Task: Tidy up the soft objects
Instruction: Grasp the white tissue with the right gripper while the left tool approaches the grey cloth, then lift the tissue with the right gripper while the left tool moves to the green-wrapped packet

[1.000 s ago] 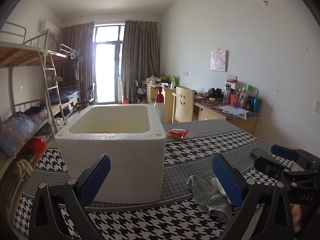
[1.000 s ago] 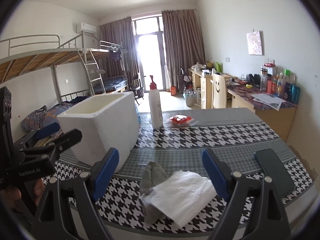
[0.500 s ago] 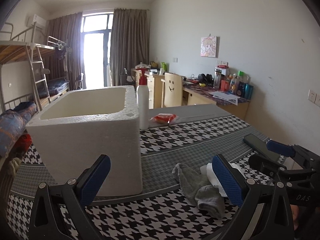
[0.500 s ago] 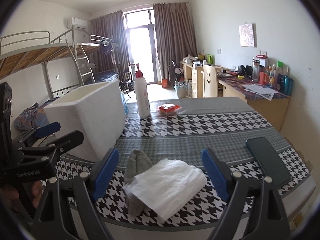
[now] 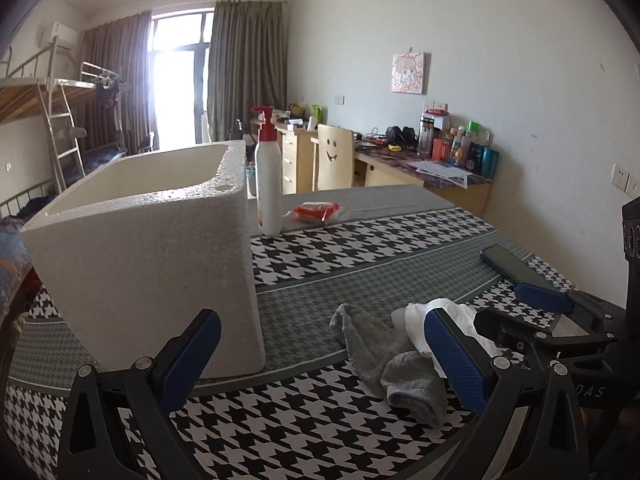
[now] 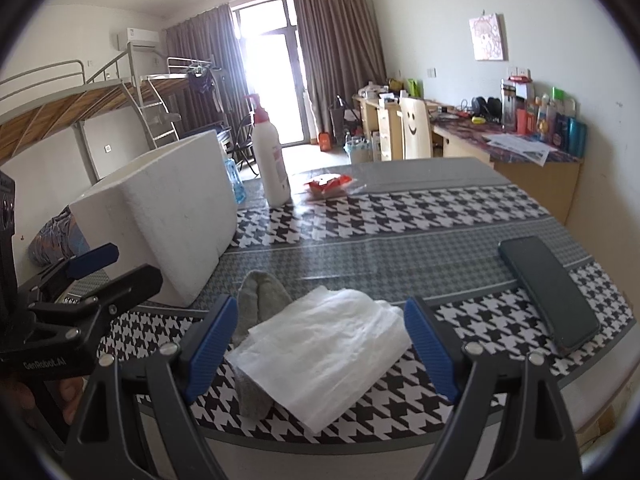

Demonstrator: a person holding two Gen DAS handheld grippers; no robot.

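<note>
Both grippers wide open, nothing held, poised over the soft pile.

Right gripper (image 6: 316, 344) spread wide with the white cloth (image 6: 324, 350) just past its blue ribbed pads; left gripper (image 5: 320, 364) equally wide, near the grey sock (image 5: 390, 360). Probably best to come down square over the cloth's middle, pinch through several layers, then lift clear before swinging toward the foam box (image 5: 152, 248). Cloth thin, crinkled, loosely folded, lying partly on the sock; sock fuzzy, limp. Box rigid, pebbly, open-topped, left on the houndstooth tablecloth (image 5: 320, 428). Phone (image 6: 548, 292) smooth, right.

The left gripper (image 6: 92, 276) body reads "GenRobot.AI".
</note>
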